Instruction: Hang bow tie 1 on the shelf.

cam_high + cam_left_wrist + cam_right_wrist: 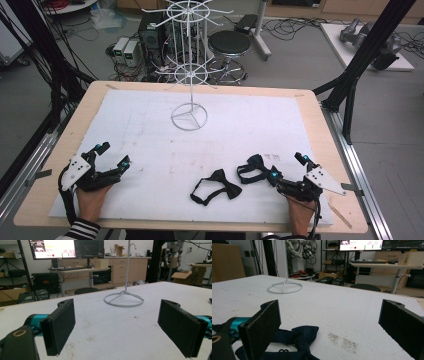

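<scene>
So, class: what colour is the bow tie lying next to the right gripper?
Dark navy blue, clearest in the right gripper view: bow tie beside the right gripper.

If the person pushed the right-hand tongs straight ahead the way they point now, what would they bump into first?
Probably the dark navy fabric bow tie, lying just ahead by the open right tongs' left pad. Past it lies bare white foam board. The white wire display stand is off to the left, though depth is hard to judge.

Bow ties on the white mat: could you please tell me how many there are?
2. One dark fabric bow tie lies near the front centre; the other dark bow tie lies right of it, beside the right tongs.
</scene>
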`<control>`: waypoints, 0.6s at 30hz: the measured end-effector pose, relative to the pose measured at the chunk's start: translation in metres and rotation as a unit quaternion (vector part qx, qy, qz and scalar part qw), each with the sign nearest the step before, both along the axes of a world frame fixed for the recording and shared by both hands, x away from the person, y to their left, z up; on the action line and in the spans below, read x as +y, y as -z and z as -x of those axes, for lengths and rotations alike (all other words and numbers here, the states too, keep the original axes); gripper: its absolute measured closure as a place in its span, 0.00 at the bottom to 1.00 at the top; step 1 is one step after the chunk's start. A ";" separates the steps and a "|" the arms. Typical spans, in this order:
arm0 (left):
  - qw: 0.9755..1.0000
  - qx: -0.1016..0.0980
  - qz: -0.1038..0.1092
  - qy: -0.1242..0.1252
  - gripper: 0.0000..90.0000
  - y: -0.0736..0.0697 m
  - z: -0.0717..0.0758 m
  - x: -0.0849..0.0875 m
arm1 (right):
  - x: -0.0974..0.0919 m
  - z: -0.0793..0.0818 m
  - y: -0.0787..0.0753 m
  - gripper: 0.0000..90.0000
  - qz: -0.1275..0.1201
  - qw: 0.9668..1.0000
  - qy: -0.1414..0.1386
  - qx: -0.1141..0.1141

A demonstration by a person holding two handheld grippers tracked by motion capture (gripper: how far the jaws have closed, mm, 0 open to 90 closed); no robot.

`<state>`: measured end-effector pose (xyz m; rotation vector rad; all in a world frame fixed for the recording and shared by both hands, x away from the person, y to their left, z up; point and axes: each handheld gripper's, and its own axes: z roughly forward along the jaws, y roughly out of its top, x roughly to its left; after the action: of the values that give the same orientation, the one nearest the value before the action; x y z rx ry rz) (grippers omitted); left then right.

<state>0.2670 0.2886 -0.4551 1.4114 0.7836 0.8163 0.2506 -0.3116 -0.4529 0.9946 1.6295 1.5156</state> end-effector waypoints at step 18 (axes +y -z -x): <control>1.000 -0.001 0.003 -0.001 0.17 0.000 0.001 0.000 | -0.001 0.001 0.000 0.04 -0.006 1.000 0.005 -0.001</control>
<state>0.2665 0.2888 -0.4552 1.4052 0.7862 0.8167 0.2500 -0.3124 -0.4531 1.0055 1.6134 1.5209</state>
